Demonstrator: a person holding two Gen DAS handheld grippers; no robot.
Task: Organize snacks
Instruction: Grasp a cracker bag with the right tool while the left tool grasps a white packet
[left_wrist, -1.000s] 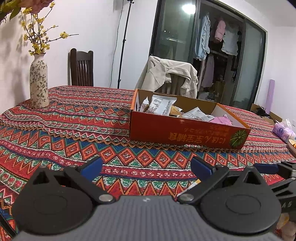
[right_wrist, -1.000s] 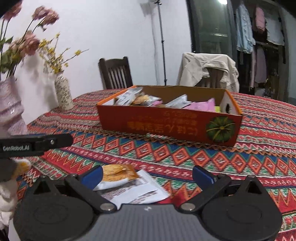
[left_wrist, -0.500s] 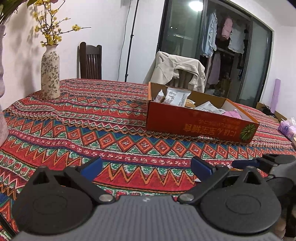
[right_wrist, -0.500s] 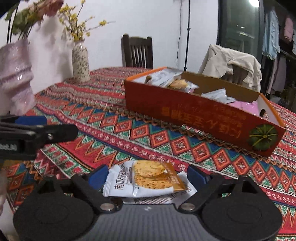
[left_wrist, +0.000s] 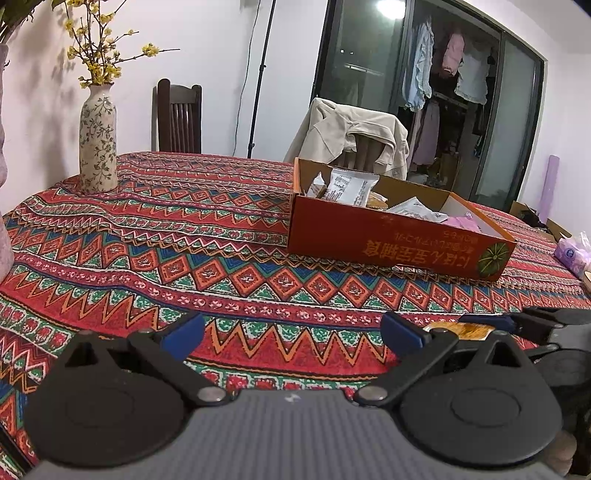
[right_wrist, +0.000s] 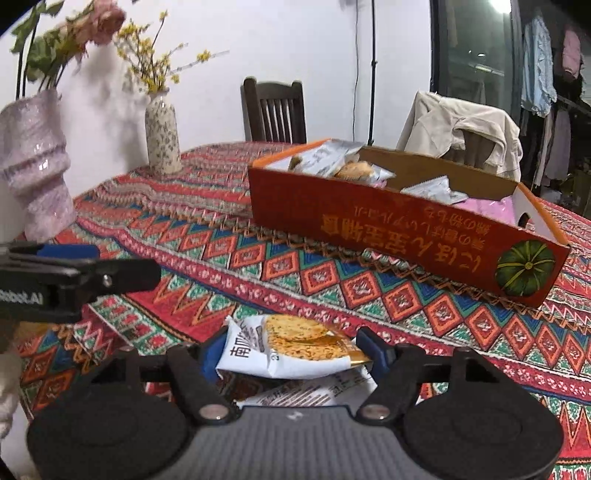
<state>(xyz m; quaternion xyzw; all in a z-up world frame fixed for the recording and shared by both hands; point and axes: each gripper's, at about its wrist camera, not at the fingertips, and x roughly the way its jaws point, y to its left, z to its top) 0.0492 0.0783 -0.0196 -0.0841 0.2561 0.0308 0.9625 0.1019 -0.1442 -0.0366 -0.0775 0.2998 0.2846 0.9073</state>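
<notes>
My right gripper (right_wrist: 291, 349) has swung in over the cracker packet (right_wrist: 295, 345) on the worktop (right_wrist: 332, 273) and its fingers, wide a sec ago, are closing w/ the packet btwn them, blue pads about at its ends. Left gripper (left_wrist: 291, 328) hangs released, nothing btwn its fingers. Once the grip's firm, I reckon the packet goes into the orange box (right_wrist: 406, 225) w/ the other snacks.

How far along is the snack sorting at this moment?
Done: several packets already lie in the orange box. In hand: the right gripper is closing around a cracker packet on the tablecloth. Left: lifting it into the box; another packet lies underneath.
</notes>
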